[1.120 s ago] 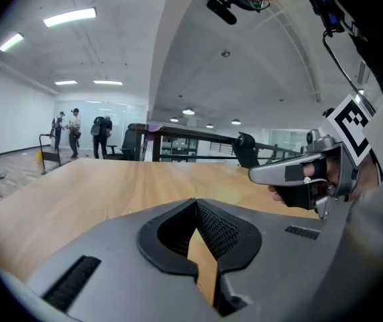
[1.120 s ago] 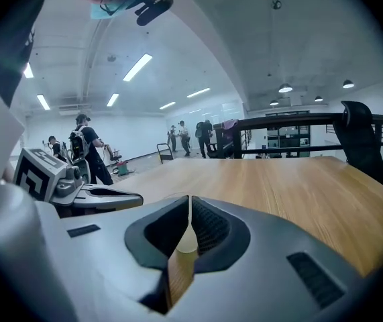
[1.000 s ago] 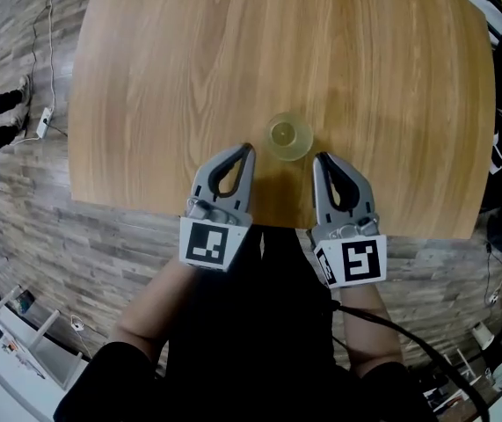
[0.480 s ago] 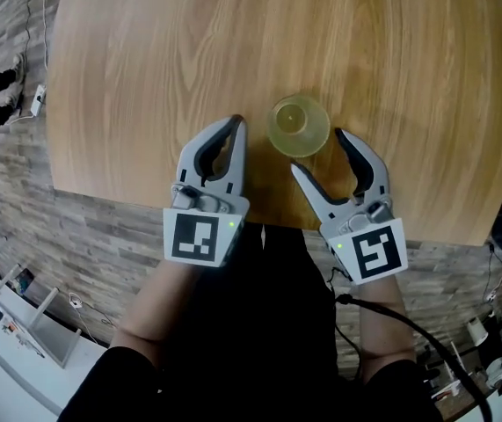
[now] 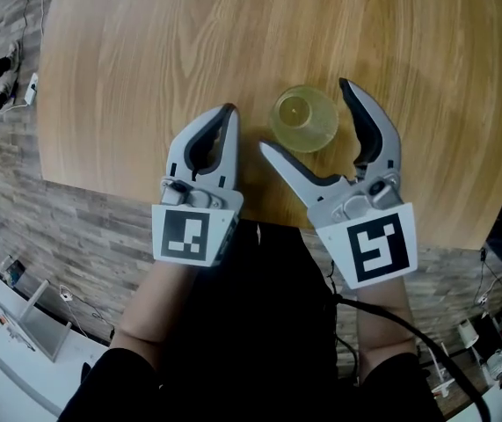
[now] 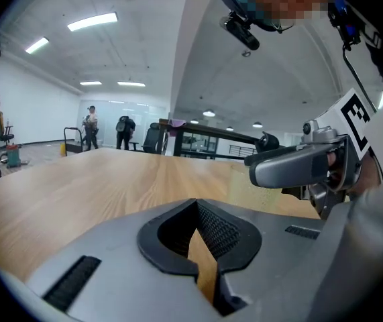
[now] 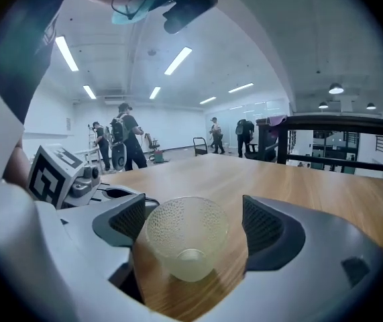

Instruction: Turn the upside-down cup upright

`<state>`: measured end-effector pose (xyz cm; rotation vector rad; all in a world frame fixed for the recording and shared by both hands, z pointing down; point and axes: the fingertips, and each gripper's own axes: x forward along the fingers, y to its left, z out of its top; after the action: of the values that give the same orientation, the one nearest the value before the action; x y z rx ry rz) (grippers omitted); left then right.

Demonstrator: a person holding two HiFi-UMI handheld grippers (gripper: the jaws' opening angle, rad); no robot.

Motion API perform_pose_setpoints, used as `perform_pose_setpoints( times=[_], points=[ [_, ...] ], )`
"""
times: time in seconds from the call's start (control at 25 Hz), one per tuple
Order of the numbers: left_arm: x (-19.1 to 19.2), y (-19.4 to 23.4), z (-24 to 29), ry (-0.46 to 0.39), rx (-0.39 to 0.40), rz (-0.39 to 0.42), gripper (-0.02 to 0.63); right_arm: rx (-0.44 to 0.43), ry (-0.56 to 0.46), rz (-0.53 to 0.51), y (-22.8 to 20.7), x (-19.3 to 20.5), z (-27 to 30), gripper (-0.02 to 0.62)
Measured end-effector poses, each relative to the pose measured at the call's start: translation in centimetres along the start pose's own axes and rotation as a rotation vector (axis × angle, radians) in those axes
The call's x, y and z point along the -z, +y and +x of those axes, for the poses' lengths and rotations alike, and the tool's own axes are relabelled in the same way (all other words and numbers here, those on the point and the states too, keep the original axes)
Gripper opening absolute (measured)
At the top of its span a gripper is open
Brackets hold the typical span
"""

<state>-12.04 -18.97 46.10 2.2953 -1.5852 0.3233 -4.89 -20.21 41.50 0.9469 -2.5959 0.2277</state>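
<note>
A small translucent yellowish cup (image 5: pixel 304 119) with a dimpled wall stands on the round wooden table (image 5: pixel 145 60) near its front edge. In the right gripper view the cup (image 7: pixel 186 237) looks wider above and narrow by the table; which way up it stands I cannot tell for sure. My right gripper (image 5: pixel 304 114) has its jaws opening wide, one finger on each side of the cup, pads (image 7: pixel 261 223) apart from it. My left gripper (image 5: pixel 227 112) is shut and empty, just left of the cup, low over the table.
The table's near edge (image 5: pixel 259 222) runs under both grippers, with wood-pattern floor (image 5: pixel 83 227) below it. A black cable (image 5: pixel 409 337) trails from the right gripper. People (image 7: pixel 125 139) and chairs stand far off in the hall.
The right gripper's jaws went from shut to wide open and it moved forward, so the cup now sits between its fingers. The left gripper stayed shut and sank a little.
</note>
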Motion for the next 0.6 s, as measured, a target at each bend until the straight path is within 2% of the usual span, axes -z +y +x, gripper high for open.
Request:
perform_pose_setpoints(
  times=[0.16, 0.6],
  points=[
    [0.0, 0.1, -0.2, 0.006, -0.008, -0.008, 0.008, -0.011, 0.024, -0.037, 0.3, 0.0, 1.1, 0.383],
    [0.7, -0.5, -0.7, 0.001, 0.002, -0.023, 0.008, -0.038, 0.033, -0.014, 0.5, 0.7, 1.0, 0.380]
  ],
)
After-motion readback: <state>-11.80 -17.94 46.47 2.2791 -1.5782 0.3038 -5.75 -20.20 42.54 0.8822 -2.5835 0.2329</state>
